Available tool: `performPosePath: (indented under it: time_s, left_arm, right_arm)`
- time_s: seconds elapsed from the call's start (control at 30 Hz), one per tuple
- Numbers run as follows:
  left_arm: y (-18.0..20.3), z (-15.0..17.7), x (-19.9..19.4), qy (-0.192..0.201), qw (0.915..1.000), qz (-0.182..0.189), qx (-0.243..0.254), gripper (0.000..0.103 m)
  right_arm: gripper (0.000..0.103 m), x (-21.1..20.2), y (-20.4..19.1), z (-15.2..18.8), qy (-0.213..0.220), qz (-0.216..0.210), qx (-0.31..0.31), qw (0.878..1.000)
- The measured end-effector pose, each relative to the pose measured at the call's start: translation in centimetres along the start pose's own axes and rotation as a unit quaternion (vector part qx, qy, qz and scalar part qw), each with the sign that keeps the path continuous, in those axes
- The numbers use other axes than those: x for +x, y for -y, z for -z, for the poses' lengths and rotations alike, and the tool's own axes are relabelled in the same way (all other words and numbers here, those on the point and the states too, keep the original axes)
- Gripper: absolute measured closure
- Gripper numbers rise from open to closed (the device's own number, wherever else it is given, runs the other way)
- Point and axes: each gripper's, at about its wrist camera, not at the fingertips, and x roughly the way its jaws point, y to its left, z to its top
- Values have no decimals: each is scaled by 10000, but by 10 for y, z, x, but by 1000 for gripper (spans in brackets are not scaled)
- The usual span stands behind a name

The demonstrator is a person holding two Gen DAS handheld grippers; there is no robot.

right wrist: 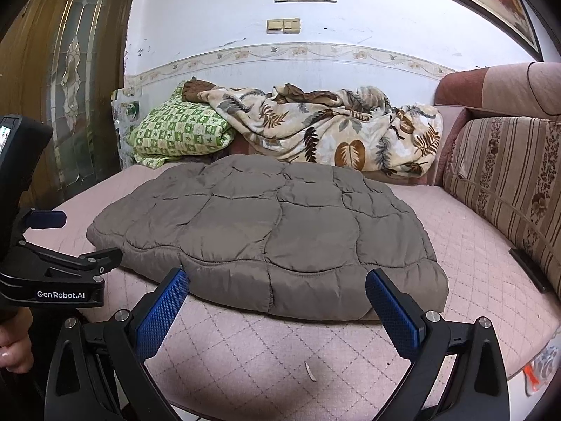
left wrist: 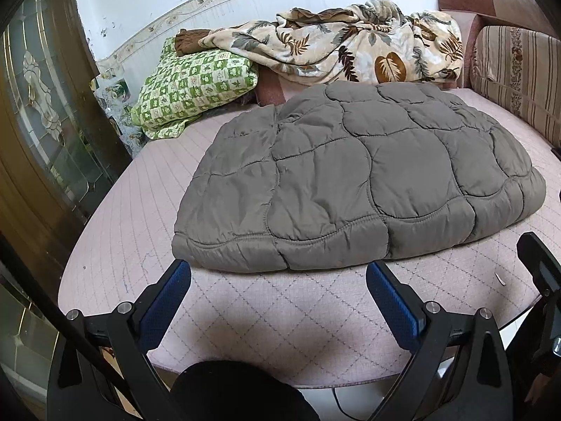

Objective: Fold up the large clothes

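Note:
A grey-brown quilted padded garment [left wrist: 350, 175] lies flat and folded on the pink quilted mattress [left wrist: 273, 315]; the right wrist view shows it too [right wrist: 273, 231]. My left gripper [left wrist: 278, 277] is open just short of the garment's near hem, with nothing between its blue pads. My right gripper [right wrist: 277, 286] is open as well, its tips level with the near hem and straddling it without touching. In the right wrist view the left gripper [right wrist: 75, 236] appears at the left, held by a hand [right wrist: 14, 343]. The right gripper's body [left wrist: 541, 273] shows at the left view's right edge.
A green checked pillow [right wrist: 175, 133] and a crumpled leaf-print blanket [right wrist: 322, 129] lie at the far side by the wall. A striped cushion [right wrist: 505, 179] lines the right side. A wooden door with glass [right wrist: 70, 80] stands at the left. A small white scrap [right wrist: 310, 372] lies on the mattress.

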Motion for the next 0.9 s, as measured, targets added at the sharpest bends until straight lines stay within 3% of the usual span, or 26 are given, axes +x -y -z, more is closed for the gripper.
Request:
performPosePath:
  time_s: [0.9]
  left_arm:
    - [4, 2, 2, -33, 9999, 23, 92, 3]
  right_arm:
    - [1, 3, 3, 4, -100, -21, 48, 9999]
